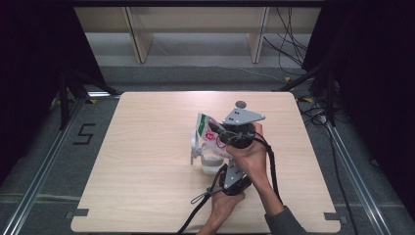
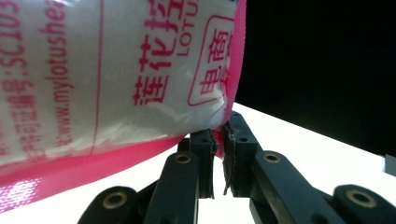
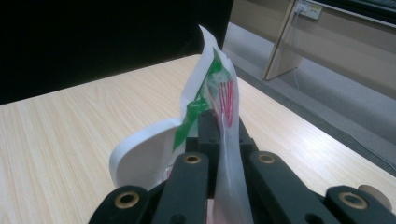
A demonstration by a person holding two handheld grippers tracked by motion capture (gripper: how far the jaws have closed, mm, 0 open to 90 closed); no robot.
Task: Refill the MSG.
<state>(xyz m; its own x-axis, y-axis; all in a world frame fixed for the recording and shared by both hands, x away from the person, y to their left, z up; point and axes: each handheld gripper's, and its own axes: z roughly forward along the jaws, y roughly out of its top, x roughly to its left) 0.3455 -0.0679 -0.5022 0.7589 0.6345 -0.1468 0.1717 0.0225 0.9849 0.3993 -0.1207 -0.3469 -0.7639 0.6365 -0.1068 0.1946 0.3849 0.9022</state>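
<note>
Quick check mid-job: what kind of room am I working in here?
Probably a lab recording bay, not a kitchen: a bare wooden table ringed by black curtains, floor rails, and loose cables along the back.

This is looking like a lab or recording studio rather than a home. A bare light-wood counter (image 1: 147, 161) is standing alone on a grey floor, with black curtains (image 1: 29, 73) hanging down both sides and shutting the space in. Metal floor rails (image 1: 44, 166) are running along either side of the counter, and a number 5 (image 1: 84, 133) is marked on the floor beside the left one. Black stands (image 1: 66, 95) are bracing at the counter's far corners, loose cables (image 1: 288, 44) are trailing across the floor at the back, and plain wooden panel legs (image 1: 139, 41) are standing behind. A wall socket (image 3: 308, 8) is showing in the right gripper view.
</note>
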